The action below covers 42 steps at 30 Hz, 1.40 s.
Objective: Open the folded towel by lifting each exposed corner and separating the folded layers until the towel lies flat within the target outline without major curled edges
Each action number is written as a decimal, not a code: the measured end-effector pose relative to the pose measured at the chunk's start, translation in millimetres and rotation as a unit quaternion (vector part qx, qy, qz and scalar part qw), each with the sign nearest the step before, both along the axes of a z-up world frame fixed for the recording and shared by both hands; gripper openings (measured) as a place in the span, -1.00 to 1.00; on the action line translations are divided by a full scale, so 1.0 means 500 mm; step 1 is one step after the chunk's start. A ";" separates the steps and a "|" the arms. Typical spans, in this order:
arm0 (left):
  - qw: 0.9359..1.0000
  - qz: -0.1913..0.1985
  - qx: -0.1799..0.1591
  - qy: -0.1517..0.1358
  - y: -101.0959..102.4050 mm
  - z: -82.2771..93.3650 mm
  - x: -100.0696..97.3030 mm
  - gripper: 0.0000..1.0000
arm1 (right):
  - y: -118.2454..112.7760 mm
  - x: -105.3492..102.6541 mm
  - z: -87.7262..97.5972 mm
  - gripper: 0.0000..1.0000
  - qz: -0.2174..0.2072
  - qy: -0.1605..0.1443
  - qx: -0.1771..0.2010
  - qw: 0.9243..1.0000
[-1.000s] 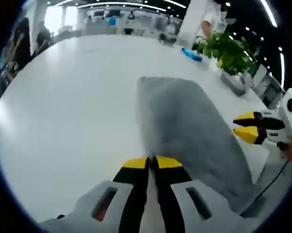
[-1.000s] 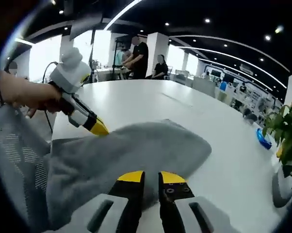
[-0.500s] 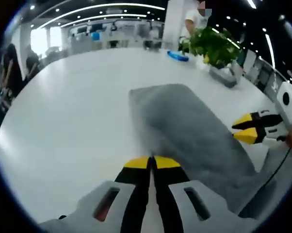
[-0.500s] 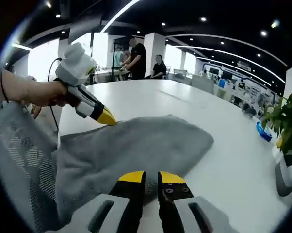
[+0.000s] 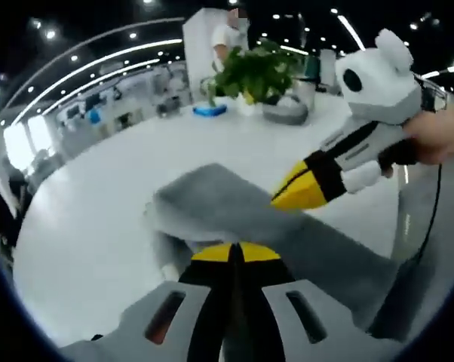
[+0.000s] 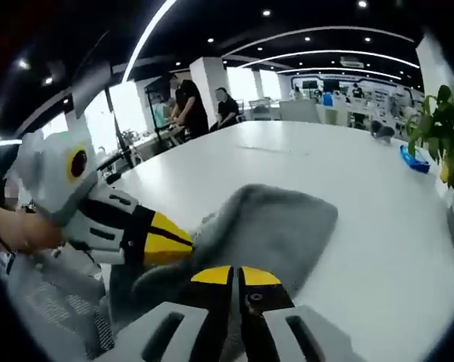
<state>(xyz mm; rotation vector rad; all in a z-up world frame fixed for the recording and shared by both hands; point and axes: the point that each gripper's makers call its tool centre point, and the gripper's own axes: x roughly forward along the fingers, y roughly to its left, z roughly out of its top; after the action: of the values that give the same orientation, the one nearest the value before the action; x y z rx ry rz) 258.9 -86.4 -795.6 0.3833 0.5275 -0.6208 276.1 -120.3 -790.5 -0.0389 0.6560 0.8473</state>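
right gripper (image 6: 231, 276): jaws together over grey towel (image 6: 280, 226) | left gripper (image 6: 183, 241) (yellow-tipped) touching towel edge | white table (image 6: 378, 219)

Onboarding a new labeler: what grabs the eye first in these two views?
The grey towel lying bunched on the white table, with both yellow-tipped grippers meeting over its near edge: the right gripper crosses the left gripper view from the right, and the left gripper enters the right gripper view from the left. A potted plant stands beyond.

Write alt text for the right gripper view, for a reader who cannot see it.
A grey towel lies bunched on a white table, with the right gripper shut at its near edge. The left gripper, yellow-tipped and held by a hand, comes in from the left onto the towel. A potted plant stands at the right edge.
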 end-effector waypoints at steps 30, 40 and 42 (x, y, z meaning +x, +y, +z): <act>0.977 -0.147 0.150 -0.048 -0.061 -0.050 -0.046 -0.82 | 0.021 -0.029 -0.087 -1.00 0.048 0.035 -0.133 0.989; 0.987 0.156 0.012 0.031 0.167 -0.029 0.039 -0.89 | 0.010 -0.028 -0.089 -1.00 0.000 0.075 -0.065 0.995; 0.979 0.193 -0.001 0.071 0.200 -0.056 0.026 -0.89 | 0.012 -0.029 -0.091 -1.00 0.002 0.073 -0.068 0.995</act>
<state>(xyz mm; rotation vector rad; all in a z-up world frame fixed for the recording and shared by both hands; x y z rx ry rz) 271.9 13.7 -823.7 0.2254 0.7165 -0.2737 261.5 -114.0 -835.9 -0.1027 0.8512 0.8133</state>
